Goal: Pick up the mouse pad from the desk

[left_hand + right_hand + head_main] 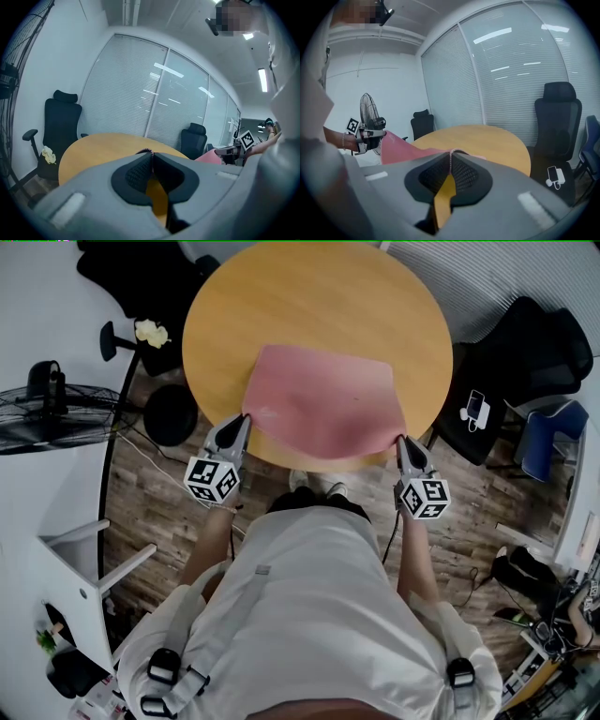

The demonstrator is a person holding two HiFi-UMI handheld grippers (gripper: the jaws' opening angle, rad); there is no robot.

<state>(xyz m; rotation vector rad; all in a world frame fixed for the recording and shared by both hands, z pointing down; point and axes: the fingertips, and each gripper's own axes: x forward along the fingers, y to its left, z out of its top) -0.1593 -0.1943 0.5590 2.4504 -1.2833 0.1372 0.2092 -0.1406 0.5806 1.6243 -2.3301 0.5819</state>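
Two grippers pinch the pad's near corners in the head view: my left gripper point(244, 418) at the 7 o'clock corner of the pad point(323, 399), my right gripper point(402, 440) at 5 o'clock. The pad spreads over the round table point(309, 296), its near edge past the rim at 6 o'clock, with bare tabletop toward 12. A fan point(56, 413) stands at 9 o'clock, a chair point(534, 343) at 2.

Left gripper view: jaws closed on the pad's thin edge, table beyond.

Right gripper view: jaws likewise clamped on the pink edge, the pad stretching off toward 9 o'clock.
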